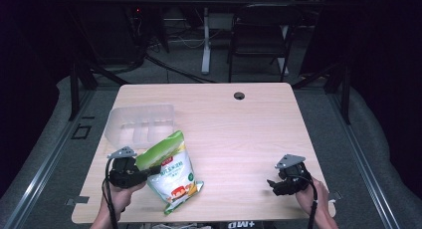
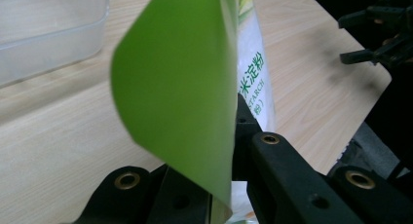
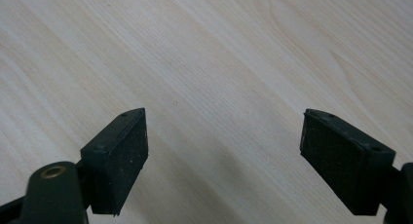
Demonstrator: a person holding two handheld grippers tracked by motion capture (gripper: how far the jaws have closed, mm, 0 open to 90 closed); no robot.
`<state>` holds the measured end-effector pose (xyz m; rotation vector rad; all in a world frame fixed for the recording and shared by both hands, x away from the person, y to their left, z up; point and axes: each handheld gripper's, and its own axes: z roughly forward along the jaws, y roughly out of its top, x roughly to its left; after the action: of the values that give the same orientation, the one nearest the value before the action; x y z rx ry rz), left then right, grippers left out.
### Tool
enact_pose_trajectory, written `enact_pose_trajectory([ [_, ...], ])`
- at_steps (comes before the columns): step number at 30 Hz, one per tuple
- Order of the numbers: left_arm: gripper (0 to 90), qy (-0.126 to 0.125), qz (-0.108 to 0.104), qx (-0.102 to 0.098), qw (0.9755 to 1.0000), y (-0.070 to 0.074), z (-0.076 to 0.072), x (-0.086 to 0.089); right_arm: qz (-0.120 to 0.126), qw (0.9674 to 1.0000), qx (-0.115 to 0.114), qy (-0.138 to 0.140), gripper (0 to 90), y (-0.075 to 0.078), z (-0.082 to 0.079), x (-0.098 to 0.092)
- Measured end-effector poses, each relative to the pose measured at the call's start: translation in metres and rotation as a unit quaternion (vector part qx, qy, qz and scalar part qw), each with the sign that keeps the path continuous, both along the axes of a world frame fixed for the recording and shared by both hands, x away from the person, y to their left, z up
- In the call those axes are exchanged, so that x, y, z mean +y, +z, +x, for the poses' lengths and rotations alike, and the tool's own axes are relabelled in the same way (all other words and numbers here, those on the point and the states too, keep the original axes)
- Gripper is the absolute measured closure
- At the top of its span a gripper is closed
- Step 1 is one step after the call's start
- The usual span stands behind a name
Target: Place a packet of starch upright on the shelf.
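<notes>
Light wood table (image 1: pixel 239 134) with a clear plastic container (image 1: pixel 139 122) and green-topped starch bag (image 1: pixel 171 174).

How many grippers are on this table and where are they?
2. The left gripper is at the near left, shut on the green top of a starch bag. The right gripper is at the near right, open over bare table.

Dark room, grey floor (image 1: pixel 59 139), light wooden table (image 1: pixel 239 129), black folding chair (image 1: pixel 259 35) behind

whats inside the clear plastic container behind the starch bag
The clear container looks empty, with molded dividers inside. Its near right corner is covered by the green top of the starch bag, which the left tool grips, so that part can't be checked.
</notes>
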<state>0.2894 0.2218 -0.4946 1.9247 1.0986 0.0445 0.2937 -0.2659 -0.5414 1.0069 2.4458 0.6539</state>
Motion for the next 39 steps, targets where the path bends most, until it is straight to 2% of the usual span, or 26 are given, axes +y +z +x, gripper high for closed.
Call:
enact_pose_trajectory([
  [9, 89.5, -0.005, -0.004, -0.007, 1.0000, 0.015, -0.002, 0.007, -0.002, 1.0000, -0.002, -0.002, 17.0, -0.001, 0.000, 0.001],
  [15, 89.5, -0.014, 0.011, -0.017, 0.9997, 0.028, -0.005, 0.012, -0.004, 1.0000, -0.003, -0.001, 17.0, 0.000, -0.001, 0.001],
  [24, 89.5, -0.010, 0.022, -0.021, 0.9995, 0.040, -0.009, 0.023, -0.003, 1.0000, -0.002, 0.000, 17.1, 0.000, 0.000, 0.000],
  [30, 89.5, 0.004, 0.026, -0.021, 0.9994, 0.046, -0.011, 0.042, -0.003, 1.0000, -0.003, -0.001, 17.1, 0.001, 0.000, 0.000],
  [39, 89.5, 0.035, 0.031, -0.031, 0.9984, 0.054, -0.018, 0.063, -0.002, 1.0000, -0.001, 0.001, 17.1, 0.000, 0.000, 0.000],
])
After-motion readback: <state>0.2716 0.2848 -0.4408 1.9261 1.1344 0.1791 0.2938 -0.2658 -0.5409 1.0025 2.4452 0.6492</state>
